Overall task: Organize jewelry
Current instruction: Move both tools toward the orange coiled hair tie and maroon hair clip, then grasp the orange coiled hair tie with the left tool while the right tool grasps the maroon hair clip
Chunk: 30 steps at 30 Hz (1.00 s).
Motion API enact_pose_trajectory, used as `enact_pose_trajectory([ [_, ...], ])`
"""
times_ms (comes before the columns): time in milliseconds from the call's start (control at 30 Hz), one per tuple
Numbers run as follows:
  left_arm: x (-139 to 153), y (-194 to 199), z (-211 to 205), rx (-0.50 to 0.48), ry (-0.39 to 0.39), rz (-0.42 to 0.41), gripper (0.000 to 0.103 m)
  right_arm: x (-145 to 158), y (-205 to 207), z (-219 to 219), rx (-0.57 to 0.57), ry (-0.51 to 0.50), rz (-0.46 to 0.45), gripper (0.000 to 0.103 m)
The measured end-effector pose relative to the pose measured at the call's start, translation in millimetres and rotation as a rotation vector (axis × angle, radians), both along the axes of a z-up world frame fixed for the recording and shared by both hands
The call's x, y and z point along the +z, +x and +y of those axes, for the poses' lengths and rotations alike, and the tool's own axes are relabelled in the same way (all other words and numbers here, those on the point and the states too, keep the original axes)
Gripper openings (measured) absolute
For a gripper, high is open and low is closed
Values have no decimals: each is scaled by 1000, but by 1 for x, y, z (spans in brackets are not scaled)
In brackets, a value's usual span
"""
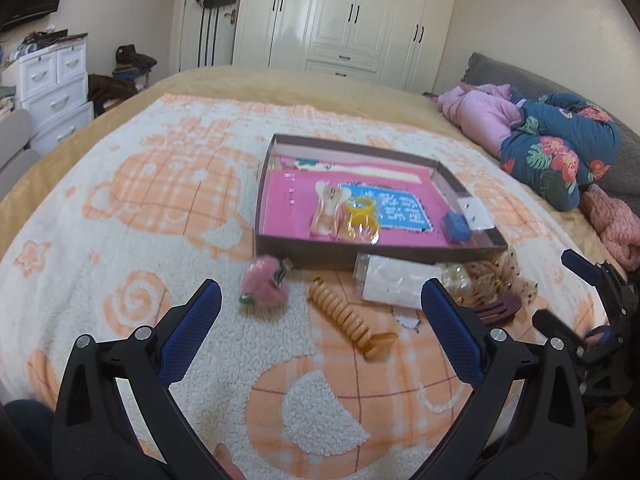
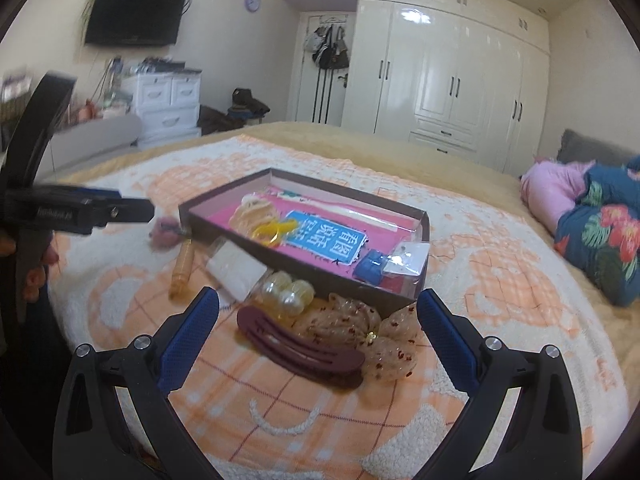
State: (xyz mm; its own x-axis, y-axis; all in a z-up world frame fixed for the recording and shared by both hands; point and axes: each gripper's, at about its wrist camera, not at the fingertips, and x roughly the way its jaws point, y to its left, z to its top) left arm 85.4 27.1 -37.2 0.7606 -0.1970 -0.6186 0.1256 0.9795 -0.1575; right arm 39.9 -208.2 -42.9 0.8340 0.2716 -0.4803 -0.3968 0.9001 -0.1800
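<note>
A shallow brown box [image 1: 360,250] with a pink lining is lying on the orange-and-white fleece blanket [image 1: 132,208] covering the bed. Inside it, yellow bangles [image 1: 362,216], a clear packet holding a pale ornament [image 1: 328,210], a small blue box [image 1: 456,226] and a white earring card [image 1: 476,212] are resting on or near a blue printed card [image 1: 400,206].

Just in front of the box, loose pieces are lying on the blanket: a pink fluffy hair clip [image 1: 266,286], an orange spiral hair tie [image 1: 348,316], a white packet [image 1: 396,280], a cluster of pearl beads [image 2: 286,294], a maroon hair clip [image 2: 300,350] and a sheer spotted bow [image 2: 376,334].

The left gripper [image 1: 320,300] is hovering above the blanket with its jaws spread wide and nothing between them, the spiral tie lying beyond them. The right gripper [image 2: 318,308] is hanging over the maroon clip and bow, its jaws likewise spread wide and gripping nothing.
</note>
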Motion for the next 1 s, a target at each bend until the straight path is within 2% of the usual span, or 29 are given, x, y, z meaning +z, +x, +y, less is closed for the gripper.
enact_pose_trajectory([
  [267,-18,10,-2,-10,0,71,92,-27,0,23,33,-136,-6,95],
  [400,-27,14,-8,-27,3,99,92,-36,6,28,34,-160,6,93],
  [467,-30,17,-8,-30,-5,112,91,-40,8,31,37,-173,13,88],
  [600,-35,21,-11,-43,-13,129,91,-49,11,39,46,-203,21,86],
  [733,-41,26,-14,-59,-28,148,91,-58,17,45,39,-234,34,80],
  [833,-44,29,-16,-68,-39,156,91,-62,24,47,26,-233,45,80],
  [1000,-47,34,-19,-76,-66,160,87,-67,32,51,0,-250,41,74],
])
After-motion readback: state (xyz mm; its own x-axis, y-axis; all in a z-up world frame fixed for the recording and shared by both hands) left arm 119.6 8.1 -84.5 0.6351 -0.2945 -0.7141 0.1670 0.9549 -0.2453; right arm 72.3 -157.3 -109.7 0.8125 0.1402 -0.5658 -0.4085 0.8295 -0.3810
